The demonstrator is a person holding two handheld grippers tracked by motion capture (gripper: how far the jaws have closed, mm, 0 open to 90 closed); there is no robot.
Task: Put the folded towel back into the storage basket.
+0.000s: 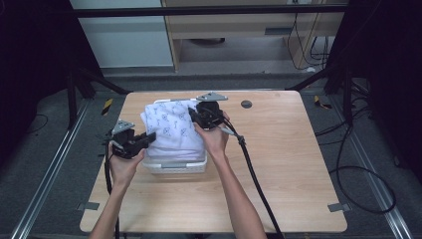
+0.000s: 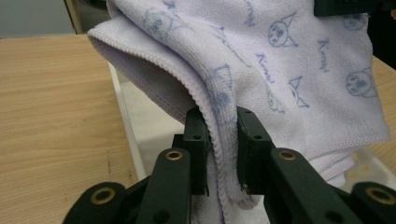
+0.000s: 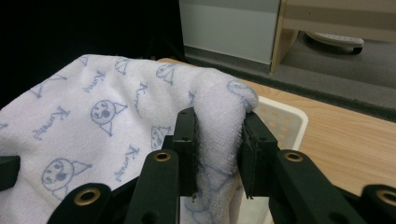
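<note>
You've got a bare wooden table (image 1: 278, 164), small dark round disc (image 1: 246, 104) near its far edge, grey floor mats around, wooden shelf unit (image 1: 239, 30) behind.

basket (image 1: 175, 167) interior hidden under towel (image 1: 174, 129), forearms cut off

Both forearms are bare, no sleeves and nothing on the wrists. Each hand carries a black gripper, the left gripper (image 1: 148, 138) and the right gripper (image 1: 193, 115), each topped by a grey three-cornered plate behind its jaws. A thick black cable (image 1: 253, 172) trails back from the right one; a thinner one hangs behind the left. Up close, the jaws are flat black blocks on black link arms, with brass-ringed holes at the pivots and small dark screws in the pads.
</note>
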